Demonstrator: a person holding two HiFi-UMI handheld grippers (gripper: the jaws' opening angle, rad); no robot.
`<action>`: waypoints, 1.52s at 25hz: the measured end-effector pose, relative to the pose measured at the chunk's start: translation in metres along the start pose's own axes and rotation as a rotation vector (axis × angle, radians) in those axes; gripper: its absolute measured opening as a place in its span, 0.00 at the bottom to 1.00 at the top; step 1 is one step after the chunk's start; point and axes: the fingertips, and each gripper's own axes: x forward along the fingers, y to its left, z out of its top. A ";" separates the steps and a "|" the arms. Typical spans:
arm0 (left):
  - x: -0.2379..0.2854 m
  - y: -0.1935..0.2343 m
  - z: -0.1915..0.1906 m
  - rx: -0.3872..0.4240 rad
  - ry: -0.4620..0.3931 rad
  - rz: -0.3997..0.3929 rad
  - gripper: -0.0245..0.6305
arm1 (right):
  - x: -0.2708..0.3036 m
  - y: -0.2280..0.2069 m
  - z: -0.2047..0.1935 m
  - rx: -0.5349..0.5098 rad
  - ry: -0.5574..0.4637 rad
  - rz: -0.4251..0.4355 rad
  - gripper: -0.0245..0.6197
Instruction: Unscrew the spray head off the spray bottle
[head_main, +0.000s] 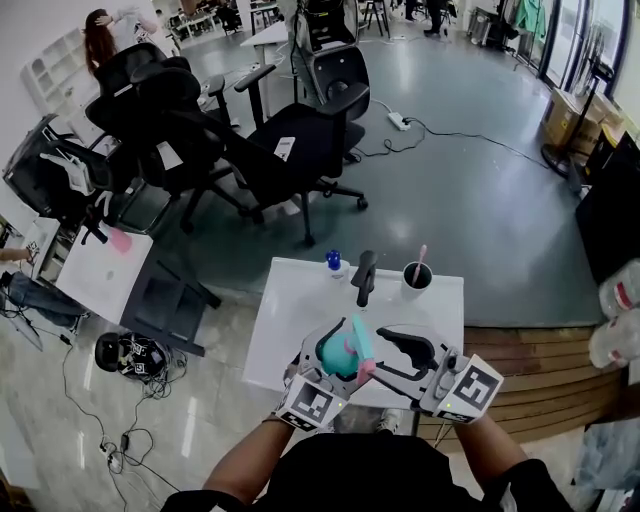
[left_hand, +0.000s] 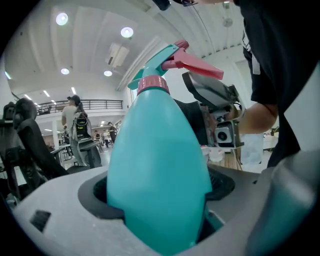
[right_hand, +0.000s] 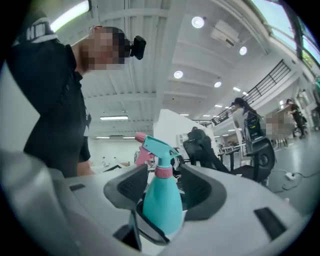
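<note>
– This is a big room with a shiny grey floor (head_main: 480, 200) and black office chairs (head_main: 290, 150). A small white table (head_main: 290, 320) stands close to the person.

– Where is the bottle?

– The teal, egg-shaped plastic spray bottle (left_hand: 160, 165) is up in the air, over the near edge of the table. The left gripper (left_hand: 160, 190) squeezes its fat belly from both sides.

– And the other one?

– The right gripper (right_hand: 162, 187) is open wide. The top of the bottle stands between its jaws, but the pads don't touch it. It holds nothing.

– Is the top off?

– No. The teal spray head (right_hand: 156, 147) with its pink trigger (left_hand: 197, 64) sits on the pink ring (left_hand: 152, 84) at the neck. I think the right hand is getting ready for a twist.

– What comes next?

– The right jaws need to close on the head. Then they turn it while the left keeps the bottle from spinning.

– What does the bottle look like?

– It looks smooth and round, so it could slip.
</note>
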 end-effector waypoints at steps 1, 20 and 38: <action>0.000 0.003 -0.002 -0.014 0.004 0.026 0.75 | -0.001 -0.002 -0.001 0.015 -0.007 -0.032 0.35; 0.007 -0.024 0.018 0.012 -0.038 -0.031 0.75 | 0.007 0.007 0.008 -0.042 0.000 -0.077 0.25; -0.035 -0.106 0.056 0.105 -0.172 -0.626 0.75 | -0.024 0.077 0.013 -0.085 0.179 0.579 0.25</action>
